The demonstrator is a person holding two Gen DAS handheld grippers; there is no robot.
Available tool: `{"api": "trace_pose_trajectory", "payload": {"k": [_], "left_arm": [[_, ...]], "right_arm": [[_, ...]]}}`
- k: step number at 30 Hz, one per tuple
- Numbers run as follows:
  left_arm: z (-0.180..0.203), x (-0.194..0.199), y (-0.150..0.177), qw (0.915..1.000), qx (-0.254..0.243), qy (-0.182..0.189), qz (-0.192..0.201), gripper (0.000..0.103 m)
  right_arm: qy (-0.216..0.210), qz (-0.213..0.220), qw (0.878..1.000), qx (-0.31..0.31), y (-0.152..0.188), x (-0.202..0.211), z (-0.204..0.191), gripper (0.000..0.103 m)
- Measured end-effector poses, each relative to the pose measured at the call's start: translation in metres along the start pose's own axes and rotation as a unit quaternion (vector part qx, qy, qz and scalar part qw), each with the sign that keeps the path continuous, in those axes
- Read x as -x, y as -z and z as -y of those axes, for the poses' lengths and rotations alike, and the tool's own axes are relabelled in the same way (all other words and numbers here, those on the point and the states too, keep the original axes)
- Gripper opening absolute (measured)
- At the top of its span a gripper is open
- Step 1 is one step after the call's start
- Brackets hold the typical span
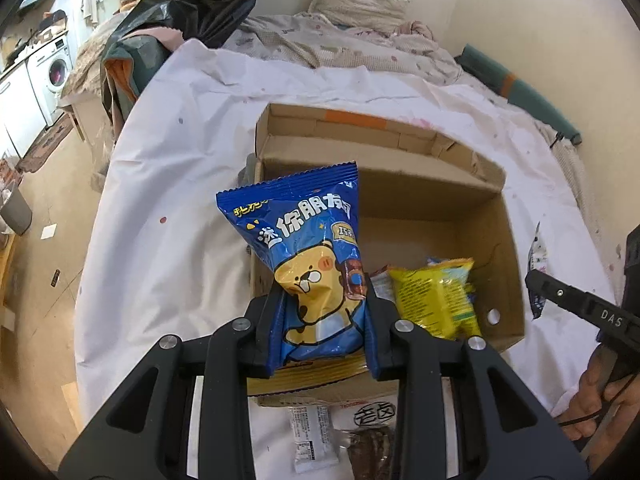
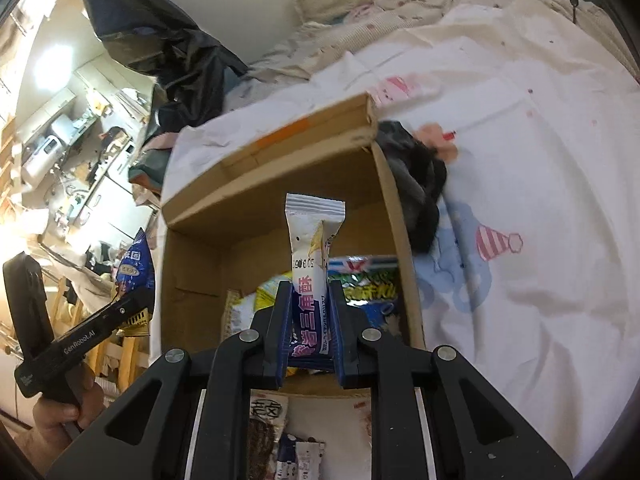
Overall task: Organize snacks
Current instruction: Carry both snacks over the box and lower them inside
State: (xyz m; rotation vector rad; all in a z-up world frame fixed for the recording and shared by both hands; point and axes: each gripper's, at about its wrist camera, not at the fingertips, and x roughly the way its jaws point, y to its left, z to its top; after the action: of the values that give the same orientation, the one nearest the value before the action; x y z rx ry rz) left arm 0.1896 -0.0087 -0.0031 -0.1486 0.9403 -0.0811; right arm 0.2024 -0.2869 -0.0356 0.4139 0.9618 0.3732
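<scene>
My left gripper (image 1: 322, 304) is shut on a blue snack bag with a cartoon bear (image 1: 308, 248), held upright over the near left corner of an open cardboard box (image 1: 504, 280). A yellow snack pack (image 1: 436, 296) lies inside the box. My right gripper (image 2: 309, 312) is shut on a slim white and blue snack bar packet (image 2: 314, 248), held upright above the near edge of the same box (image 2: 192, 280). Green and yellow packs (image 2: 360, 280) lie on the box floor below it. The other gripper (image 2: 92, 328) shows at the left of the right wrist view, carrying the blue bag (image 2: 134, 272).
The box sits on a bed with a white printed sheet (image 1: 168, 184). Loose snack packets (image 1: 316, 436) lie on the sheet in front of the box. A black bag (image 1: 200, 0) and crumpled bedding (image 1: 340, 36) lie behind. A dark object (image 2: 416, 184) rests against the box's right side.
</scene>
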Motion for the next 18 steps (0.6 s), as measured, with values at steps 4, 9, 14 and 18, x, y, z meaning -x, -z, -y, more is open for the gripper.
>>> {"api": "trace_pose_trajectory", "payload": {"k": [4, 9, 14, 18], "left_arm": [[-0.002, -0.009, -0.001, 0.9997, 0.014, 0.014, -0.014, 0.028], [0.001, -0.021, -0.001, 0.9995, 0.012, 0.011, -0.026, 0.028], [0.009, -0.033, 0.002, 0.999, -0.007, 0.009, -0.043, 0.03], [0.011, -0.034, 0.006, 0.9989, -0.01, 0.009, -0.045, 0.03]], "right_arm": [[0.017, -0.008, 1.0, 0.0, 0.0, -0.01, 0.001, 0.018], [0.037, -0.019, 0.999, 0.007, -0.001, -0.022, 0.0, 0.019], [0.049, -0.032, 0.998, 0.012, 0.001, -0.03, 0.0, 0.019], [0.049, -0.036, 0.998, 0.008, 0.001, -0.031, 0.0, 0.02]]}}
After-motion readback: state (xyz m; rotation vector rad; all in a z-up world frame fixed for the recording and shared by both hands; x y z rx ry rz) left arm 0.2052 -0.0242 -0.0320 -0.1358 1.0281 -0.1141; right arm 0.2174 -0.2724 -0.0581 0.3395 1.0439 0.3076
